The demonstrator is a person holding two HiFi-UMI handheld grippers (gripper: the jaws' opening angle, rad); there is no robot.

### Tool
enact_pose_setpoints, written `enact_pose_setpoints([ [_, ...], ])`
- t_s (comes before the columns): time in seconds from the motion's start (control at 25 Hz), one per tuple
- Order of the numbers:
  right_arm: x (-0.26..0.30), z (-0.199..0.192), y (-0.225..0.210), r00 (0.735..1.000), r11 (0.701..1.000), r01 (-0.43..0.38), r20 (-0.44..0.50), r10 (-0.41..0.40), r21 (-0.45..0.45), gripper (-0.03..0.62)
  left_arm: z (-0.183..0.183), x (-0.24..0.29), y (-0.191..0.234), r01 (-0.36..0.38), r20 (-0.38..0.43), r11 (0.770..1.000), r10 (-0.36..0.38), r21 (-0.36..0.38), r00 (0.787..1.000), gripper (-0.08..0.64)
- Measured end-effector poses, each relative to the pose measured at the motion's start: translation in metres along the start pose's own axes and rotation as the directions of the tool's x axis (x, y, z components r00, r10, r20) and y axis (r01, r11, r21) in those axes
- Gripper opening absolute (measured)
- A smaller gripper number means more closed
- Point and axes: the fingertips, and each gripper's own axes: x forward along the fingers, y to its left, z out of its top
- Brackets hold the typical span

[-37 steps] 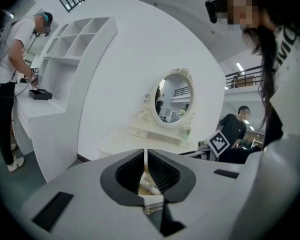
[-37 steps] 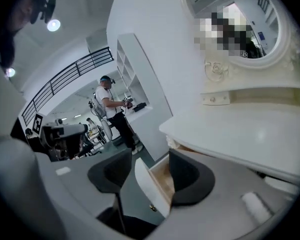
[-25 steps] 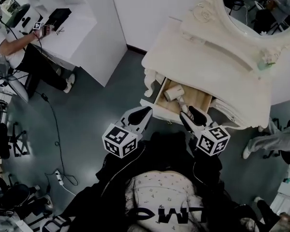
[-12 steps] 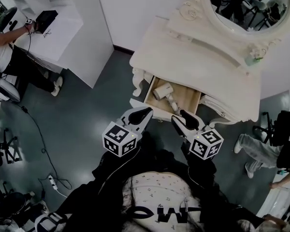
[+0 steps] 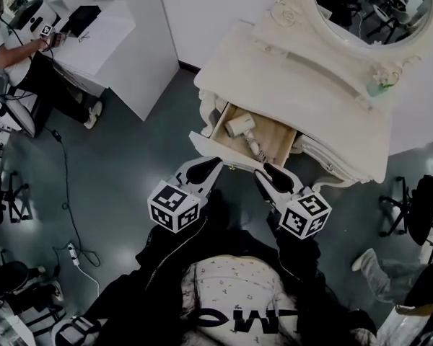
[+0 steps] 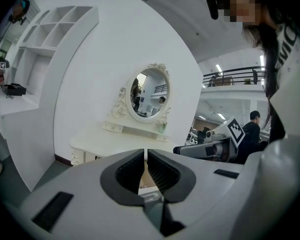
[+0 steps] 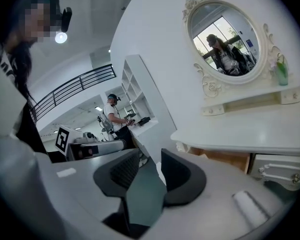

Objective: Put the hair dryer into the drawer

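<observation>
A white hair dryer (image 5: 240,126) lies in the open wooden drawer (image 5: 274,141) of the cream dressing table (image 5: 325,117); its cord trails toward the drawer's front. In the head view both grippers hover just in front of the drawer's front edge. My left gripper (image 5: 211,166) is shut with nothing in it, its pads (image 6: 131,169) almost touching at the tips. The jaws of my right gripper (image 5: 263,173) are closing, with a clear gap and nothing between the pads (image 7: 176,171). Neither gripper view shows the dryer.
An oval mirror (image 5: 372,6) and a small green bottle (image 5: 376,86) stand at the back of the dressing table. A white desk (image 5: 101,38) with a person (image 5: 25,63) stands far left. A cable (image 5: 68,215) runs over the dark floor.
My right gripper has drawn back from over the drawer to just outside its front edge. The left gripper has moved little against the drawer. The dryer stays in the drawer.
</observation>
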Motion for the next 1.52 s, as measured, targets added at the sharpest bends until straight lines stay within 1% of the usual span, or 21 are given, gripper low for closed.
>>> enact_pose_setpoints([
  [0.08, -0.016, -0.006, 0.005, 1.0, 1.0, -0.02, 0.002, 0.02, -0.012, 0.133, -0.006, -0.005, -0.016, -0.018, 0.006, 1.0, 0.018, 0.003, 1.0, 0.002],
  [0.16, -0.033, -0.012, 0.009, 0.999, 0.999, -0.038, 0.002, 0.038, -0.025, 0.13, -0.013, -0.007, -0.036, -0.029, 0.011, 1.0, 0.029, 0.008, 1.0, 0.002],
  [0.32, -0.074, -0.027, 0.016, 0.998, 0.997, -0.065, 0.006, 0.065, -0.037, 0.115, -0.029, -0.01, -0.083, -0.033, 0.011, 0.999, 0.032, 0.019, 0.999, 0.002],
  [0.6, -0.146, -0.061, 0.019, 0.997, 0.997, -0.074, 0.009, 0.074, -0.021, 0.115, -0.067, -0.015, -0.16, -0.028, -0.014, 0.999, 0.029, 0.023, 0.999, 0.001],
  [0.76, -0.174, -0.075, 0.021, 0.997, 0.997, -0.079, 0.021, 0.079, -0.014, 0.115, -0.082, -0.018, -0.194, -0.016, -0.031, 0.999, 0.017, 0.044, 0.999, 0.002],
  [0.88, -0.183, -0.08, 0.026, 0.996, 0.996, -0.09, 0.03, 0.09, -0.013, 0.115, -0.085, -0.024, -0.207, -0.017, -0.031, 0.998, 0.018, 0.054, 0.999, 0.002],
  [1.04, -0.187, -0.088, 0.037, 0.994, 0.994, -0.105, 0.026, 0.105, -0.007, 0.115, -0.088, -0.036, -0.213, -0.029, -0.029, 0.998, 0.031, 0.057, 0.999, 0.002],
  [1.24, -0.182, -0.095, 0.054, 0.992, 0.992, -0.123, 0.013, 0.124, -0.017, 0.114, -0.091, -0.051, -0.21, -0.041, -0.017, 0.998, 0.042, 0.049, 0.999, 0.002],
  [1.32, -0.177, -0.096, 0.061, 0.991, 0.991, -0.13, 0.006, 0.13, -0.022, 0.103, -0.092, -0.057, -0.208, -0.043, -0.017, 0.998, 0.043, 0.043, 0.999, 0.002],
  [1.52, -0.162, -0.1, 0.084, 0.99, 0.99, -0.141, -0.001, 0.141, -0.028, 0.103, -0.097, -0.082, -0.2, -0.04, -0.02, 0.998, 0.041, 0.04, 0.999, 0.002],
])
